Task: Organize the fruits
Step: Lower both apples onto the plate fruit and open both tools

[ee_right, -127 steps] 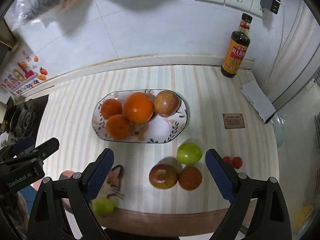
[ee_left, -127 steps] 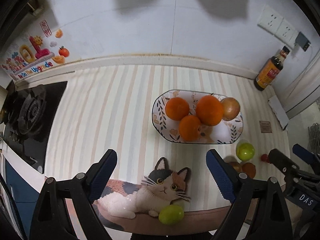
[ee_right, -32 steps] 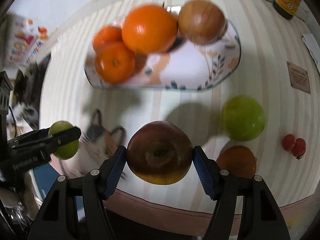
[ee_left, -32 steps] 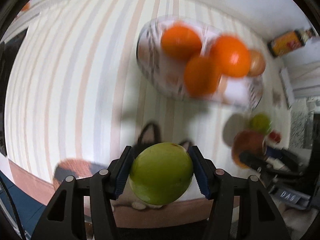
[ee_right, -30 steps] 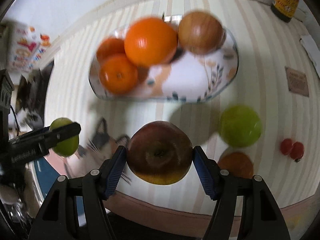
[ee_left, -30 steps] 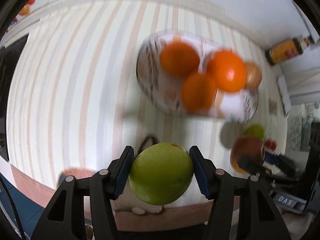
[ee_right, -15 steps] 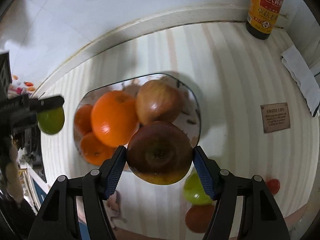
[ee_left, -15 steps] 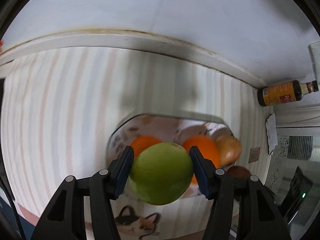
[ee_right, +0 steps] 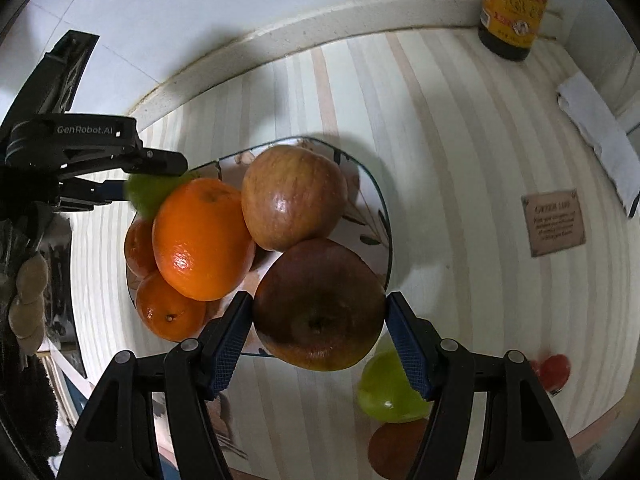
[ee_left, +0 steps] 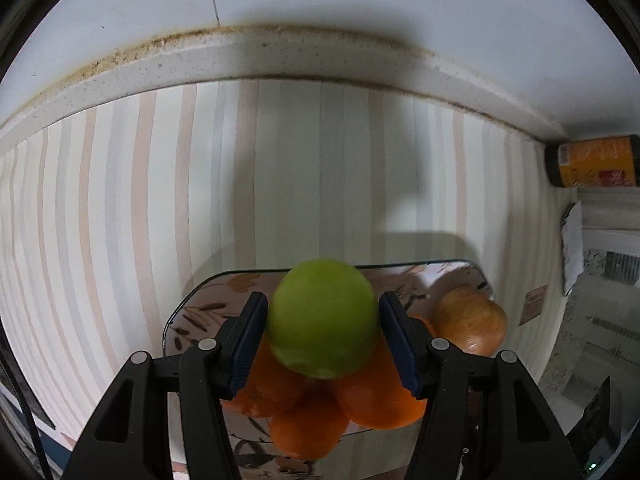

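The green fruit [ee_left: 323,322] sits squeezed between the blue pads of the left gripper [ee_left: 323,332], hanging right over the oranges [ee_left: 380,392] piled in the floral dish [ee_left: 188,316]. From the right wrist view the same green fruit peeks out behind the big orange [ee_right: 202,240], pinched in that black tool at the dish's left end. Below it in the left view: three oranges clustered together, and a pale reddish apple [ee_left: 470,324] off to their right, all inside the dish.

Over to the right gripper [ee_right: 320,332]: it is clamped on a dark red apple [ee_right: 320,306], both pads pressed against its sides, stem dimple facing the camera. That apple hovers above the near right part of the dish, just in front of the paler apple already lying there. Two smaller oranges [ee_right: 170,312] tuck in under the big one on the left.

Outside the dish, on the striped counter [ee_right: 460,140], a second green fruit [ee_right: 386,392] lies near the front edge, partly behind the right finger, with an orange-brown fruit [ee_right: 396,448] touching it below and small red fruits [ee_right: 554,372] further right. A dark sauce bottle [ee_right: 512,8] stands at the back wall, a folded white cloth [ee_right: 596,128] and a small brown card [ee_right: 556,222] lie to the right.
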A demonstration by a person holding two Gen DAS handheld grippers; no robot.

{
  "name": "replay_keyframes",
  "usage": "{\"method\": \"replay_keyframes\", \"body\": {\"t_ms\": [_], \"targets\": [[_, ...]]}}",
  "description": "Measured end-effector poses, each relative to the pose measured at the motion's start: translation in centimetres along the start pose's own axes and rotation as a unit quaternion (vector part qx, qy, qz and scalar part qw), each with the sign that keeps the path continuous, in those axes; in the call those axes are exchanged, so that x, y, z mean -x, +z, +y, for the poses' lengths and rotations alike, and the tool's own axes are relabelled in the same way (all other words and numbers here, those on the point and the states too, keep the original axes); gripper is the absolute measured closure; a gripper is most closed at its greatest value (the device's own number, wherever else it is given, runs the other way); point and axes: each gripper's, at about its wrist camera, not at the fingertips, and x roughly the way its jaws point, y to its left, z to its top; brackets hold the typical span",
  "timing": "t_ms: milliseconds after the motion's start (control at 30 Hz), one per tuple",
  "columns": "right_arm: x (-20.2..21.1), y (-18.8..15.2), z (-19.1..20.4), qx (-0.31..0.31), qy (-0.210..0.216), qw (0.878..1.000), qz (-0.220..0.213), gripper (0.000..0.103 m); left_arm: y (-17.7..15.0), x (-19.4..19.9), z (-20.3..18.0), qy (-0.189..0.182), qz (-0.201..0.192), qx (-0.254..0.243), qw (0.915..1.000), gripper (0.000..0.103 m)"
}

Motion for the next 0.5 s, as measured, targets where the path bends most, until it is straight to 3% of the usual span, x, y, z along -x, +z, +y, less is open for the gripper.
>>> {"method": "replay_keyframes", "body": {"t_ms": [200, 333, 400, 500], "targets": [[0.4, 0.1, -0.2, -0.017, 0.022, 1.0, 0.002, 0.027, -0.4, 0.1, 0.7, -0.01, 0.003, 0.012, 0.9999, 0.042], [1.6, 0.4, 0.3, -0.016, 0.019, 1.0, -0.006, 0.01, -1.2, 2.0, 1.0, -0.016, -0.021, 0.012, 0.9996, 0.041], [2.5, 0.4, 0.8, -0.008, -0.004, 1.0, -0.013, 0.01, -2.0, 3.5, 1.1, -0.015, -0.043, 0.008, 0.9989, 0.027], [3.8, -0.1, 1.6, 0.009, -0.04, 0.999, -0.027, 0.009, -3.8, 5.5, 1.3, 0.01, -0.078, -0.005, 0.9969, 0.015]]}}
